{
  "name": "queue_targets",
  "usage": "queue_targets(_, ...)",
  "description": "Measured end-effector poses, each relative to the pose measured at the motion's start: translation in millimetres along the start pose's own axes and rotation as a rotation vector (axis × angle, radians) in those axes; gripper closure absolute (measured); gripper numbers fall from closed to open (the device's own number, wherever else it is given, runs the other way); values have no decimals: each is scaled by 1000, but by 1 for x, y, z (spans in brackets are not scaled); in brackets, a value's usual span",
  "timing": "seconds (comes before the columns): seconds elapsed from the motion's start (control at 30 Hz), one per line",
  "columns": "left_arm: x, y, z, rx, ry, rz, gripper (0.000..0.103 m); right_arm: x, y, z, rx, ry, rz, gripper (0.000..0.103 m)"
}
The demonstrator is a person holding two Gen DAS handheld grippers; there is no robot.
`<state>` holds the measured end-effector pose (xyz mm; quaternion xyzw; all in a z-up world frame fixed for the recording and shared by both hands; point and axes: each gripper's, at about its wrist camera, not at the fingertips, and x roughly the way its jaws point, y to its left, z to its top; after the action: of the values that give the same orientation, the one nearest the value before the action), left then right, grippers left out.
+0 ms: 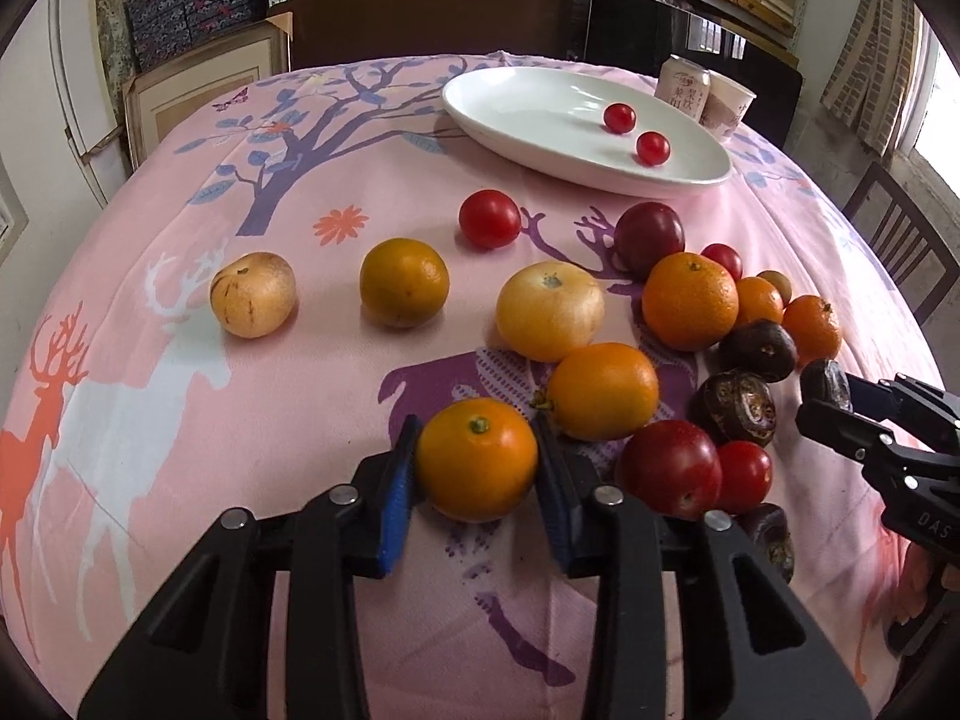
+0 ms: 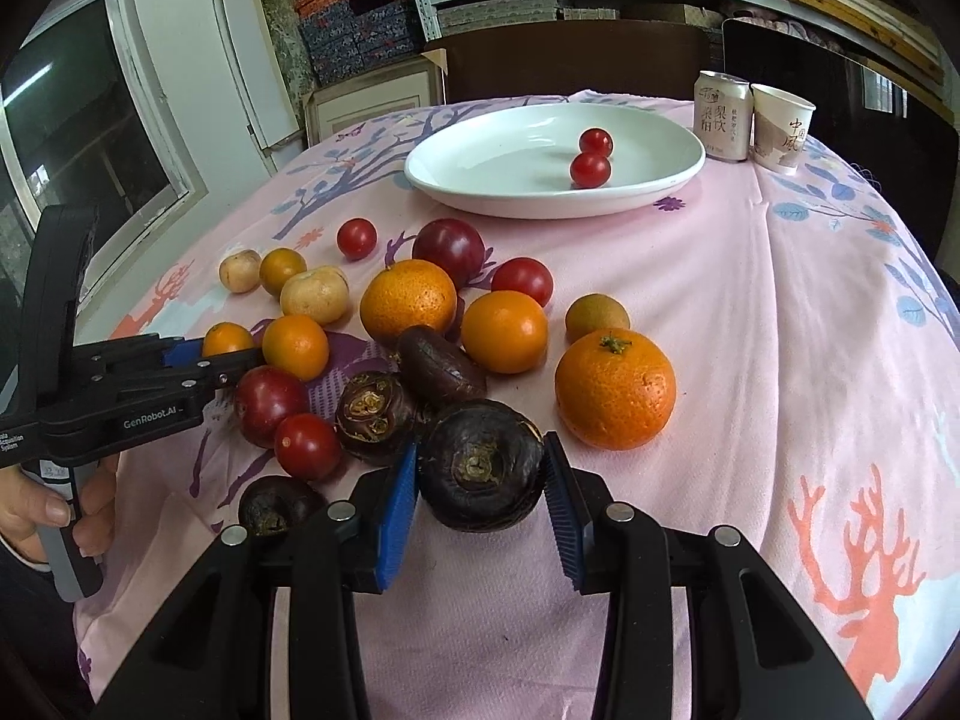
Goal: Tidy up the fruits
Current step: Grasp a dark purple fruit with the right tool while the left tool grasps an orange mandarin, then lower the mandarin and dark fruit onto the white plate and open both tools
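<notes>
Many fruits lie on the pink cloth: oranges, red tomatoes, dark plums, pale round fruits and dark water chestnuts. My left gripper (image 1: 477, 427) is shut on a small orange (image 1: 477, 468) at the near edge of the pile, its blue pads against both sides. My right gripper (image 2: 481, 447) is shut on a dark water chestnut (image 2: 480, 480). The right wrist view shows the left gripper (image 2: 237, 360) at the pile's left side with that orange (image 2: 225, 337). A white plate (image 1: 528, 108) at the back holds two cherry tomatoes (image 1: 619, 117).
A drink can (image 2: 723, 117) and a paper cup (image 2: 780, 129) stand right of the plate (image 2: 480, 162). A large orange (image 2: 615, 396) lies just right of the right gripper. A hand (image 2: 54, 507) holds the left gripper's handle. Dark chairs stand behind the table.
</notes>
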<state>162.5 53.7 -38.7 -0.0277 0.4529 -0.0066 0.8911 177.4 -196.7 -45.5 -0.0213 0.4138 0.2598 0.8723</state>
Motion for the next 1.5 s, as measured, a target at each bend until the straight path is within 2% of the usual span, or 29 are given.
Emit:
queue_targets(0.1, -18, 1, -1, -4, -31, -5, 68, -10, 0, 2, 8, -38, -3, 62)
queue_targets(0.23, -47, -2, 14, 4, -88, -11, 68, -41, 4, 11, 23, -155, 7, 62)
queue_targets(0.4, -69, -19, 54, 18, -156, -65, 68, -75, 10, 34, -31, -277, -40, 62)
queue_targets(0.53, -59, -39, 97, 35, -195, -79, 67, -77, 4, 66, -72, -322, -67, 62)
queue_targets(0.63, -28, -48, 130, 20, -153, -84, 68, -51, -8, 91, -59, -285, -77, 62)
queue_targets(0.77, 16, -55, 157, -5, -114, -56, 68, -6, -17, 116, -86, -213, -117, 62)
queue_targets(0.93, 63, -56, 172, -4, -54, -51, 68, 43, -26, 136, -138, -119, -135, 62)
queue_targets(1.13, 97, -57, 180, -3, -11, -28, 67, 78, -26, 145, -174, -48, -137, 62)
queue_targets(1.17, 100, -57, 180, -5, -4, -26, 66, 84, -25, 146, -178, -29, -132, 62)
queue_targets(1.2, 102, -57, 180, -6, 4, -27, 50, 89, -24, 146, -183, -15, -133, 61)
queue_targets(1.23, 102, -56, 180, -9, 1, -19, 39, 92, -22, 146, -191, -4, -137, 53)
queue_targets(1.27, 97, -56, 180, -12, -28, -14, 31, 92, -21, 147, -195, -7, -144, 49)
queue_targets(1.3, 92, -55, 179, -13, -52, -3, 29, 87, -21, 146, -191, -28, -156, 45)
queue_targets(1.43, 69, -53, 172, -9, -76, -17, 28, 67, -27, 142, -148, -27, -128, 44)
queue_targets(1.5, 56, -49, 165, -21, -86, -26, 24, 53, -34, 136, -118, -34, -130, 42)
